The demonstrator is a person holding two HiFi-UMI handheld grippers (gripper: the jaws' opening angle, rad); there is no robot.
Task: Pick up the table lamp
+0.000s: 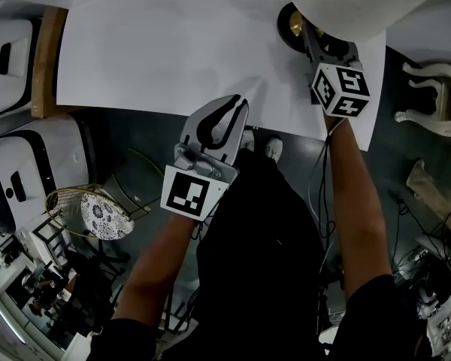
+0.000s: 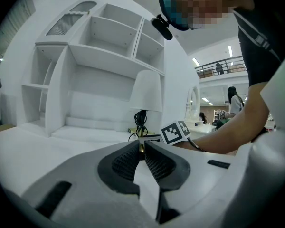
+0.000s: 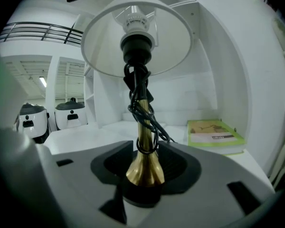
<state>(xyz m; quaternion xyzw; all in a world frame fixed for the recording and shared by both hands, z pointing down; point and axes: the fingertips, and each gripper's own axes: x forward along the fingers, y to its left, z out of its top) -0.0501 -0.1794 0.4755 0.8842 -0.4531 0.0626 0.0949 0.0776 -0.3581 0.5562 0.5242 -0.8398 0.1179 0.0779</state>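
Right gripper (image 3: 143, 150): the jaws are standing wide, and the table lamp (image 3: 142, 167) is rising between them. Its brass stem is flaring into a dark base right between the two black pads (image 3: 179, 164). We are seeing a gap on each side, so the pads are not pressing on it. A black cord (image 3: 138, 96) is winding round the stem up to the socket. The white shade (image 3: 137, 37) is hanging directly above the jaws.

In the head view the right gripper (image 1: 307, 36) is reaching under the shade (image 1: 361, 2) at the far right corner of the white table (image 1: 173, 43). Its marker cube (image 1: 340, 89) is sitting behind the jaws, toward the person.

Left gripper (image 2: 142, 145): the jaws are lying together with tips meeting and nothing between them. In the head view the left gripper (image 1: 239, 104) is hovering over the table's near edge, well apart from the lamp. The table lamp (image 2: 146, 91) is standing ahead of it and to its right.

Writing: a green book (image 3: 214, 136) is lying flat beyond the lamp, just right of the right gripper's jaws. Its cover is carrying a dark strip of print, too small for us to read. The cubes are showing only black-and-white square patterns, no letters. A white shelf unit (image 2: 99, 56) is standing beyond the left gripper.
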